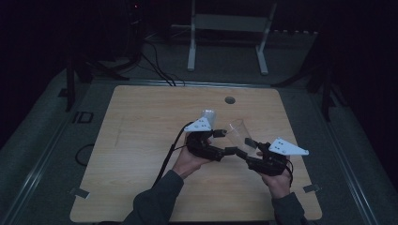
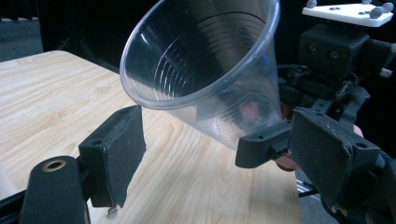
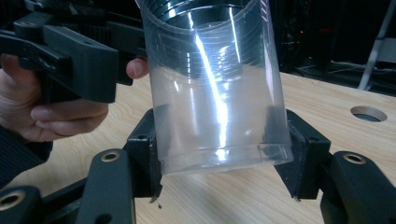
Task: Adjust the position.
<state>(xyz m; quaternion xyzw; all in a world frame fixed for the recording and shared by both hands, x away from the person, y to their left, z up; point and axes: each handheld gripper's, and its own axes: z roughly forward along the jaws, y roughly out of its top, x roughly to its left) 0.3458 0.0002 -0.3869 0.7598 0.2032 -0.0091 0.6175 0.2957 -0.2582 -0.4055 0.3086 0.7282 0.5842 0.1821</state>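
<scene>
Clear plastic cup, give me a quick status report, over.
Right claw shut on clear cup near its base. Left claw open, jaws flanking the cup, not pressing. Cup held above the table. Nothing in the way.

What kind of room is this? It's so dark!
Probably a lab or workshop set up for recording. A bare wooden table with a cable hole stands in a dim room, black cables trail over the floor behind it, and a white metal stand waits at the back.

Both forearms wear dark grey-green long sleeves [image 1: 157,201]. The left gripper [image 1: 224,133] and right gripper [image 1: 249,149] are matte black plastic, blocky, with brass-ringed pivot holes; each carries a pale grey three-cornered plate at twelve o'clock. A black cable [image 1: 166,157] trails off the left one toward seven o'clock.
</scene>
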